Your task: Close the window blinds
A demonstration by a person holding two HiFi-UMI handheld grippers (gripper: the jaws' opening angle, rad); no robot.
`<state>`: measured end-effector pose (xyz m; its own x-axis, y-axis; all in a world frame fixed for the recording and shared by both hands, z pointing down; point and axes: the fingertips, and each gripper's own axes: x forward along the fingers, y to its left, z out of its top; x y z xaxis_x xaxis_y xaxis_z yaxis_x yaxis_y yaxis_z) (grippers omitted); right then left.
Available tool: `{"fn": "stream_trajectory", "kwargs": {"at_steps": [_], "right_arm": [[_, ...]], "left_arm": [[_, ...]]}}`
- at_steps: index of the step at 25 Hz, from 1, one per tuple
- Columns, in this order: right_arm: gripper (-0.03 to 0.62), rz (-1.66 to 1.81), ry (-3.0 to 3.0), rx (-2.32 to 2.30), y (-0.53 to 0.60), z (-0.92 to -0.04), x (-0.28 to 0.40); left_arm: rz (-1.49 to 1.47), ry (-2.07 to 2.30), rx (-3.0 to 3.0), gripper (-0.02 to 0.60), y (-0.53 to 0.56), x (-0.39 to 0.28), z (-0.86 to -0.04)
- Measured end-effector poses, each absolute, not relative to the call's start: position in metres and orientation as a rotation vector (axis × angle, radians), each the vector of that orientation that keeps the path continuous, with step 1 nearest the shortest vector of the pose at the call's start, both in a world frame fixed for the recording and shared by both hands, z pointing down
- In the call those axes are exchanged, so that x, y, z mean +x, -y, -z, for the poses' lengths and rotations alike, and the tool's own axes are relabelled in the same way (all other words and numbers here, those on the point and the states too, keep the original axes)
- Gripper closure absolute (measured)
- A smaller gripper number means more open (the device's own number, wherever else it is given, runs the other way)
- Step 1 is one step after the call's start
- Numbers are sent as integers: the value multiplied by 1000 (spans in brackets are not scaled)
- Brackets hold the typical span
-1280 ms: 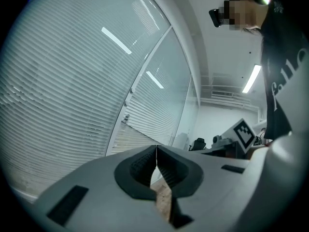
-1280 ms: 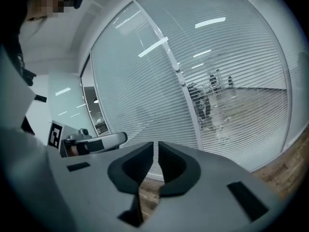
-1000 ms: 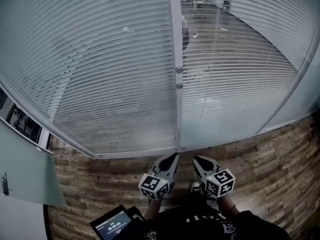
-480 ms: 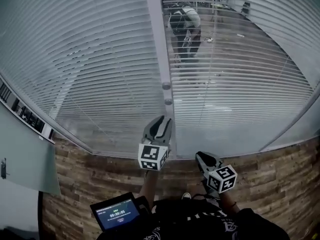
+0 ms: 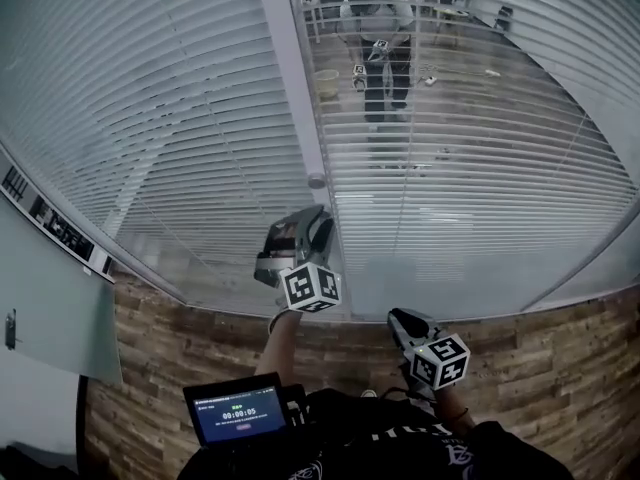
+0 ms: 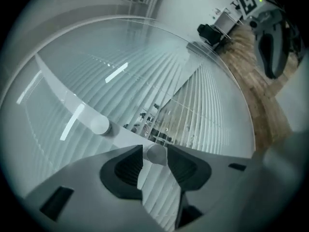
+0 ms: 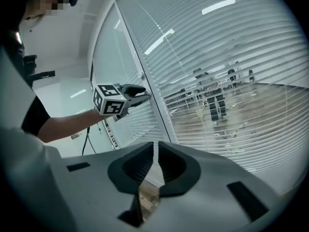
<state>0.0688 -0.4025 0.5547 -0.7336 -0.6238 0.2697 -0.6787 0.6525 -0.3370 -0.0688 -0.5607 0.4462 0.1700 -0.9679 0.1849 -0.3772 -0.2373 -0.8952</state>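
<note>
Slatted blinds (image 5: 170, 118) hang behind glass on both sides of a pale upright mullion (image 5: 288, 88). The slats right of it (image 5: 490, 158) stand open, and a room shows through. Two round knobs sit on the mullion: one (image 5: 316, 181) (image 6: 100, 125) is free. The other (image 6: 156, 154) lies between the tips of my left gripper (image 5: 304, 218) (image 6: 155, 152), whose jaws have just been opening. They do not press on it. That gripper is raised and rolled on its side. My right gripper (image 5: 400, 316) (image 7: 156, 146) hangs low, shut and holding nothing.
Wood plank floor (image 5: 560, 368) runs along the foot of the glass. A lit tablet (image 5: 235, 411) sits at the person's waist. A white wall panel (image 5: 40, 338) stands at the left. A figure (image 5: 385, 38) shows in the glass above the knobs.
My left gripper rose from beside the right one to the mullion knobs, rolled onto its side and opened its jaws. The right gripper shifted slightly right and stayed low.
</note>
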Motion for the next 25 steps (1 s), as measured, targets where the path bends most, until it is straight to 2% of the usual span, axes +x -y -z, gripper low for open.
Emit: {"fn": "stream_trajectory", "kwargs": {"at_steps": [4,6,8,10,11,14,15,16,17,18,21,22,23,25], "right_arm": [[551,-668,2729,1109,407,-556,76],[551,-690,2720,1123,408,-560,81],[551,-720,2715,1138,407,-564,85],[551,-754,2715,1149,406,-565,85],[551,-766,2715,1155,405,-565,85],[551,-784,2707,1181,402,-566,90],[551,-787,2702,1189,401,-567,92],[551,-790,2699,1194,400,-567,93],[551,-791,2697,1198,400,-568,94],[551,-790,2696,1201,399,-568,95],[551,-787,2693,1210,395,-568,97],[551,-787,2690,1213,394,-568,99],[551,-787,2686,1214,393,-569,100],[551,-790,2677,1216,390,-573,102]], "left_arm": [[1017,-1333,-1799,439,570,-73,-442],[833,-1508,-1995,447,571,-74,-439],[493,-1763,-2257,450,572,-78,-434],[-11,-2019,-2526,453,572,-86,-429],[-355,-2122,-2654,454,572,-91,-429],[-1753,-2093,-2856,456,575,-95,-434],[-2046,-2018,-2830,456,576,-96,-434],[-2088,-1995,-2825,456,577,-96,-435],[-1894,-2027,-2853,456,577,-95,-434],[-1532,-2078,-2878,456,575,-93,-433],[-187,-2085,-2641,428,567,-83,-437],[159,-2019,-2474,418,565,-81,-439],[411,-1934,-2297,418,564,-80,-440],[703,-1753,-1985,417,562,-76,-433]]}}
